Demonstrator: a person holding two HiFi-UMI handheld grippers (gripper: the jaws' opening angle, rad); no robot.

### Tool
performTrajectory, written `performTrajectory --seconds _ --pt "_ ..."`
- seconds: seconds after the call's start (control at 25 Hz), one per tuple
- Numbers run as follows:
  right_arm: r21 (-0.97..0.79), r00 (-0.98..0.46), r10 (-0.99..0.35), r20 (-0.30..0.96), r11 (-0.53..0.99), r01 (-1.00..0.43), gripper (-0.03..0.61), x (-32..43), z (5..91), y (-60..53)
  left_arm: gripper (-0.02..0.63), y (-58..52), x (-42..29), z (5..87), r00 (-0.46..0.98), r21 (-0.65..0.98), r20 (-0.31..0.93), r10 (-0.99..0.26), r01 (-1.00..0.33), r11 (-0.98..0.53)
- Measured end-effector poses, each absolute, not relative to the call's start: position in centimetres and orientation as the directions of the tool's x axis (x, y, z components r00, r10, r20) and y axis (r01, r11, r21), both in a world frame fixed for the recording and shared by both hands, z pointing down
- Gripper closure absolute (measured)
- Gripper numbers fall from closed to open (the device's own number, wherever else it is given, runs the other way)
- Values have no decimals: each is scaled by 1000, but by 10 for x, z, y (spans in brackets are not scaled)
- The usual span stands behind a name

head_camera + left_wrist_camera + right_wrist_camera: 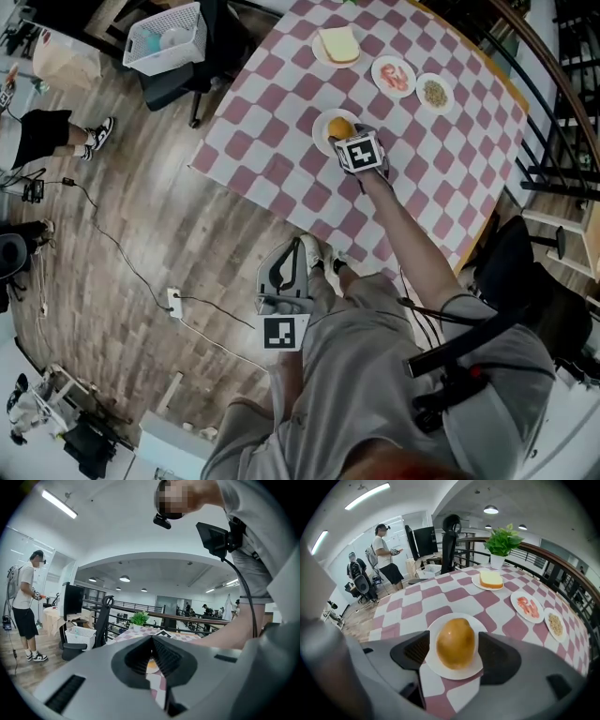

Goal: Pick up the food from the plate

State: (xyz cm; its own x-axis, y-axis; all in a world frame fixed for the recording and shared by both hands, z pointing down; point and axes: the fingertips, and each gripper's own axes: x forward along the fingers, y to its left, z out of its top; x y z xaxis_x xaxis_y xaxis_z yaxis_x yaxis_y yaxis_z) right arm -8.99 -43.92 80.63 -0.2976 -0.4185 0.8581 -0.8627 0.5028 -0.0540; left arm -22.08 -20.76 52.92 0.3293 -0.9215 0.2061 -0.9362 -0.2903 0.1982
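Grey left gripper [151, 648] hangs short of the table [281, 141], jaws together and empty. Right gripper [453, 644] has its jaws wide astride the golden food [341, 127] on its plate [440, 672], toward the table's near edge. It should close gently across the middle, then lift straight.

Golden-orange food [455, 642] on a white plate [456, 673], over a maroon-and-white checked tablecloth [459, 595].
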Motion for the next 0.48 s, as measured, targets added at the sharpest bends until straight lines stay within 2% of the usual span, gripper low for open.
performTrajectory --seconds 0.32,0.48 --pt "-40 -246 -338 908 515 -856 239 -95 852 -452 606 -223 -235 553 303 221 247 -920 -942 -251" --pt "-76 -269 -297 916 530 -845 222 -100 866 -452 607 -227 -237 561 302 225 266 -916 -943 -245"
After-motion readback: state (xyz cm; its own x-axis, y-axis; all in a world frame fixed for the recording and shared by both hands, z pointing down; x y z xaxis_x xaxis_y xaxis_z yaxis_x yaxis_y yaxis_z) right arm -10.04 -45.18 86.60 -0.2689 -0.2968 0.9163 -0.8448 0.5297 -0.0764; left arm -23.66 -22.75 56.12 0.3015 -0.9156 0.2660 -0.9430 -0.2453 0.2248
